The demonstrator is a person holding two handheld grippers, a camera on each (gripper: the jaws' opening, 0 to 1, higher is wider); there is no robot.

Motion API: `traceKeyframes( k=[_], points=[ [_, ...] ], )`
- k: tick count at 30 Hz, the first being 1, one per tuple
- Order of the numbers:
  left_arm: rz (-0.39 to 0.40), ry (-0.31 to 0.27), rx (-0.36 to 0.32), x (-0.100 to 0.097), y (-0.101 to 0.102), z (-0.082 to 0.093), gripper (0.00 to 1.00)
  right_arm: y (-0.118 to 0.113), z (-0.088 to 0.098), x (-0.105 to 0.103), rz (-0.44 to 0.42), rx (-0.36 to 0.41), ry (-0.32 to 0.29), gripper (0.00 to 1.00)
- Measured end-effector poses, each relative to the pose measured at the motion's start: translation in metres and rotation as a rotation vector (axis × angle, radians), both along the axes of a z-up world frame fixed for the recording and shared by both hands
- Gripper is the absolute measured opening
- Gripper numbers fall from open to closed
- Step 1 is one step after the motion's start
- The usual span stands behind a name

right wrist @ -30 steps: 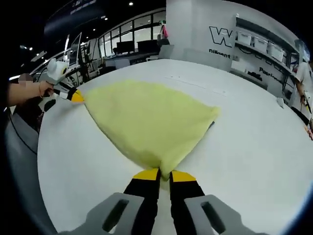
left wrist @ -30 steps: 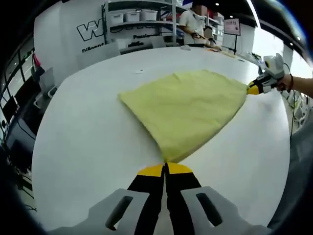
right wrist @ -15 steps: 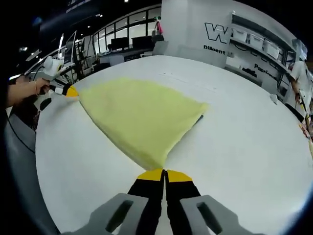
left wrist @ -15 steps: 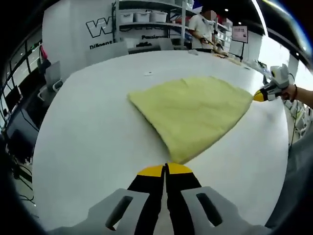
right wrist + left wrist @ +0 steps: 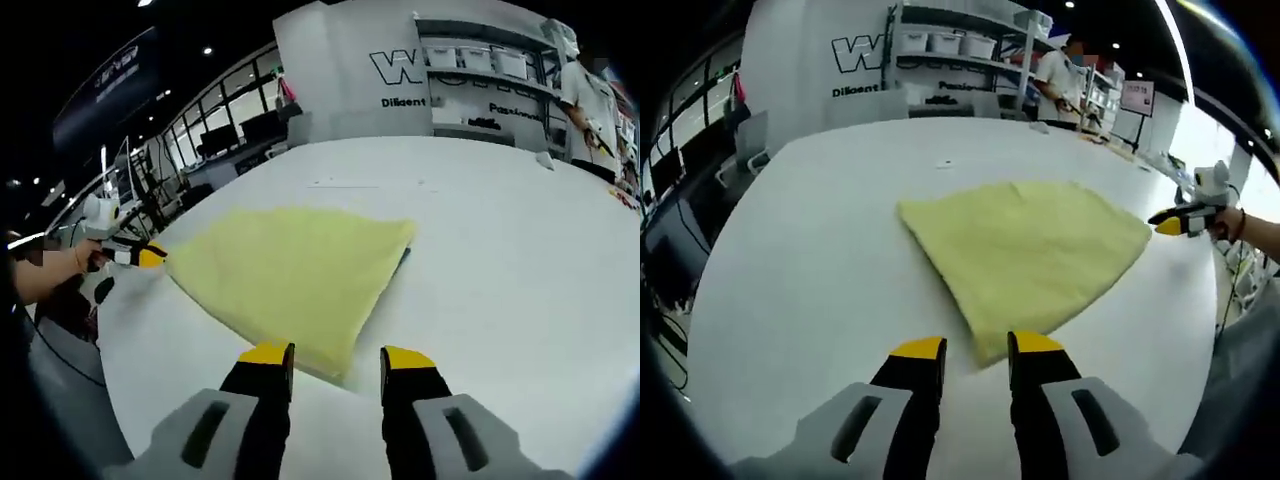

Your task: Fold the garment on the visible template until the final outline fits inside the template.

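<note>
While both tools stand apart and empty, left tool [image 5: 975,352] and right tool [image 5: 337,359], yellow garment [image 5: 1025,250] lies folded flat on white tabletop [image 5: 810,260]; template fit cannot be judged.

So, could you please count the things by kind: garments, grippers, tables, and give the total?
Yellow garment: 1
Grippers: 2, left gripper and right gripper, both with fingers open
White table: 1
Total: 4

place: lab or showroom hall — signs: white logo wall [image 5: 810,60] | bin shelving [image 5: 960,45] | desks with monitors [image 5: 245,100] — big white table [image 5: 810,260]
</note>
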State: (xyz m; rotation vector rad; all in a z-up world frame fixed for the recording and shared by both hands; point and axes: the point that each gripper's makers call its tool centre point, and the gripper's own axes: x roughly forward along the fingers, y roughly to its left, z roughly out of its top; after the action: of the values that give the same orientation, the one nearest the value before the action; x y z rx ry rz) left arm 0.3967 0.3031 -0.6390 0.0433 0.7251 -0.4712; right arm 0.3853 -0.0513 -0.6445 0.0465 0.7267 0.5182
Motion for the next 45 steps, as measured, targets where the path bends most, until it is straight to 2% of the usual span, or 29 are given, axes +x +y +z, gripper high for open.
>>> traceKeyframes(
  k=[3, 8, 12, 20, 26, 36, 45],
  points=[
    [0.001, 0.011, -0.013, 0.000, -0.003, -0.002, 0.29, 0.004, -0.005, 0.000, 0.001, 0.007, 0.014, 0.32],
    [0.001, 0.046, -0.044, 0.002, -0.011, -0.008, 0.27, 0.002, -0.013, 0.001, -0.014, -0.009, 0.037, 0.20],
    [-0.016, 0.050, -0.009, 0.002, -0.012, -0.014, 0.08, 0.004, -0.014, 0.000, -0.005, -0.011, 0.041, 0.15],
    [-0.036, 0.065, 0.016, 0.001, -0.013, -0.016, 0.05, 0.004, -0.013, 0.000, 0.024, -0.045, 0.019, 0.01],
    [-0.045, 0.071, 0.019, -0.008, -0.012, -0.017, 0.05, 0.002, -0.010, -0.003, 0.033, -0.055, 0.012, 0.00],
    [-0.065, 0.091, 0.057, -0.026, -0.008, -0.021, 0.05, 0.004, -0.012, -0.021, 0.058, -0.066, 0.039, 0.00],
    [-0.062, 0.096, 0.054, -0.038, -0.006, -0.022, 0.05, 0.004, -0.013, -0.033, 0.071, -0.076, 0.048, 0.00]
  ],
)
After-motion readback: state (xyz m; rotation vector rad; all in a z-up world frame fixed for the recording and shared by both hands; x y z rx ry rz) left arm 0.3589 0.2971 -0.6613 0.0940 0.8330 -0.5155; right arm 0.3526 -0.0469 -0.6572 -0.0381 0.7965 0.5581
